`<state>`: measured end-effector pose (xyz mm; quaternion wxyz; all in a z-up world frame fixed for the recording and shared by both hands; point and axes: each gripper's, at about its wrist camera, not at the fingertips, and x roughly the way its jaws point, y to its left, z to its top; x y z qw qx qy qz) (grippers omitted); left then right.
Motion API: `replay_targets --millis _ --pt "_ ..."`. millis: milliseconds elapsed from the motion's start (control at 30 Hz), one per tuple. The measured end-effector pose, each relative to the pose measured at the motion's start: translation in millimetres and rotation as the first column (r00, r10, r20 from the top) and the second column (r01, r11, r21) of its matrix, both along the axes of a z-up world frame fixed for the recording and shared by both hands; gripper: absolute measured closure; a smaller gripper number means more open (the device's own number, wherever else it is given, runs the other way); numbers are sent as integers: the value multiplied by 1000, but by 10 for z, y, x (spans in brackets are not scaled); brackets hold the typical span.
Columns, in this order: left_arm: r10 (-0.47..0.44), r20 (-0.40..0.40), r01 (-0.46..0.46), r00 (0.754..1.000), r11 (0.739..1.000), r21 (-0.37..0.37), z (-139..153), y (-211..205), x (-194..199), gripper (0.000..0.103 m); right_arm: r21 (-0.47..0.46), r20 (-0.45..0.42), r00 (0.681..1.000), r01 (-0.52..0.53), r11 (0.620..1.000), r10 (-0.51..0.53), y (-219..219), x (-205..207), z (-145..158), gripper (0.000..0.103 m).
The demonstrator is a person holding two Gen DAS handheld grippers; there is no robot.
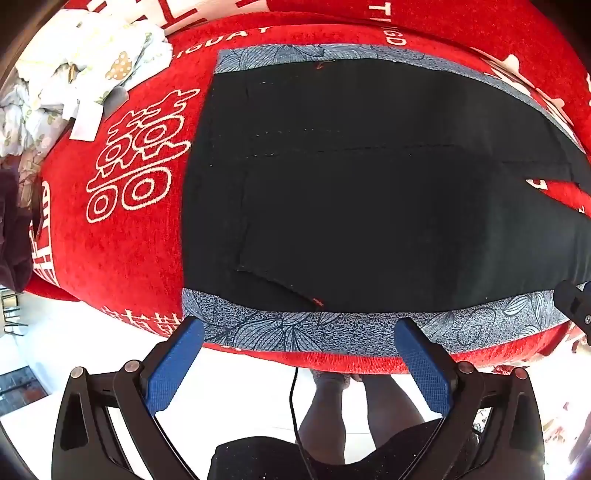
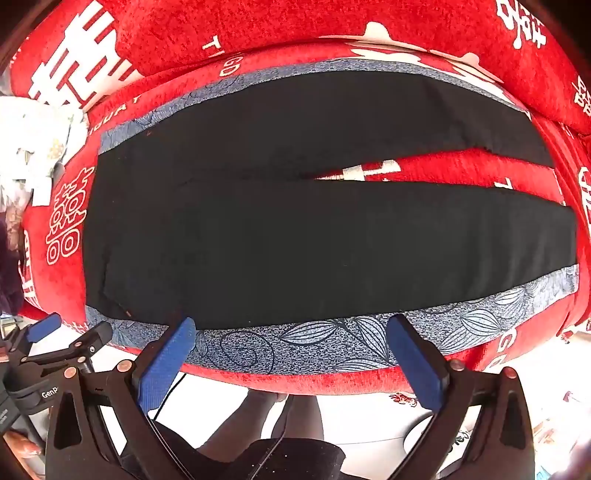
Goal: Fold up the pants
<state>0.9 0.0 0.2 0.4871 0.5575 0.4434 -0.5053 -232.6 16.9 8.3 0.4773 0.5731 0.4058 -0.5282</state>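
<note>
Black pants [image 2: 295,236] with grey-blue leaf-print side stripes [image 2: 332,339] lie flat on a red cushion, waist at the left, two legs reaching right with a gap between them. In the left wrist view the waist part [image 1: 351,192] fills the middle. My left gripper [image 1: 299,328] is open and empty, hovering at the near stripe by the waist. My right gripper [image 2: 291,325] is open and empty, hovering at the near stripe of the near leg. The left gripper also shows in the right wrist view [image 2: 70,332].
The red cushion [image 1: 129,229] carries white characters and has a red backrest [image 2: 258,26] behind. A pile of pale floral clothes [image 1: 74,74] lies at the far left. The white floor and the person's legs [image 1: 343,413] are below the front edge.
</note>
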Motion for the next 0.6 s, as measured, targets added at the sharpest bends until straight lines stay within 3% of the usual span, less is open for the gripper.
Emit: replay_targets --millis 600 --pt "-10 -8 10 1000 1000 6 -31 48 -74 0 15 -63 996 -59 998 60 16 -11 -62 0"
